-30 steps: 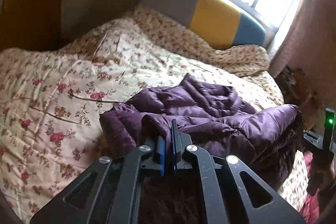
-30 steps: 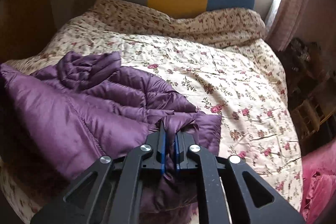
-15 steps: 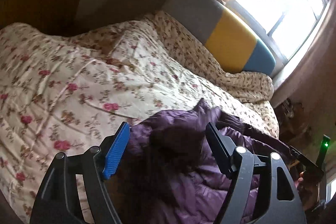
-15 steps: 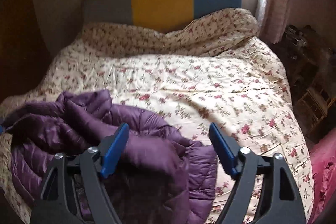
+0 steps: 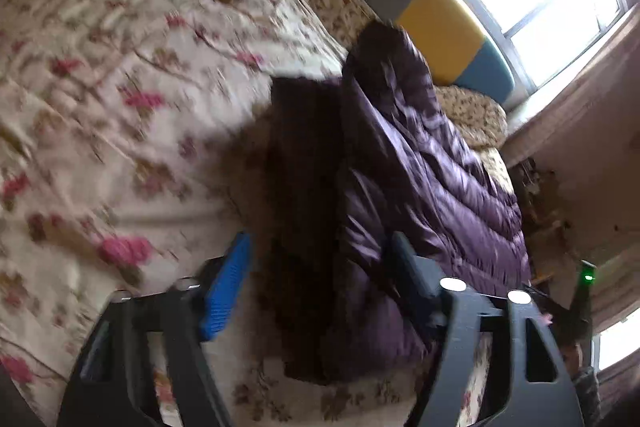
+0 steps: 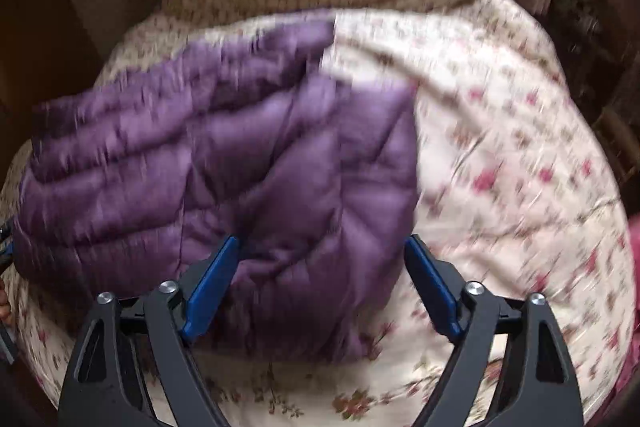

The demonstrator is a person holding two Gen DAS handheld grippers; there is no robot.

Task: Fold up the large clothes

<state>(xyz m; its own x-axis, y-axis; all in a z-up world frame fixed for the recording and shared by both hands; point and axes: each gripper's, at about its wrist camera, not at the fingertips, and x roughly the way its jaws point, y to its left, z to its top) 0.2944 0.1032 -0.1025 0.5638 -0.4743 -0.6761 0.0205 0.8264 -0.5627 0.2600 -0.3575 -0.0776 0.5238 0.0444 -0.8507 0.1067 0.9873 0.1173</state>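
Left gripper (image 5: 320, 283): jaws apart and closing, pads clear of the fabric; right gripper (image 6: 320, 287): jaws apart and closing over the purple quilted jacket (image 6: 224, 163), not clamped; jacket lies near the foot edge of the floral bedspread (image 6: 500, 155); striped headboard (image 5: 436, 27) beyond.

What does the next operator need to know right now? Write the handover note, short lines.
Left gripper: holds nothing, jaws closing, near edge of the purple puffer jacket between the fingers, pads not pressing.
Right gripper: same, jaws closing over the jacket's near right corner, no grip.
Jacket: lies on the floral quilt, in a compact rectangular bundle, quilted side up.
Done: appears already folded over at least once.
Left: probably regrip the near edge with both grippers and fold again. Frames are blurred, so check the edges first.
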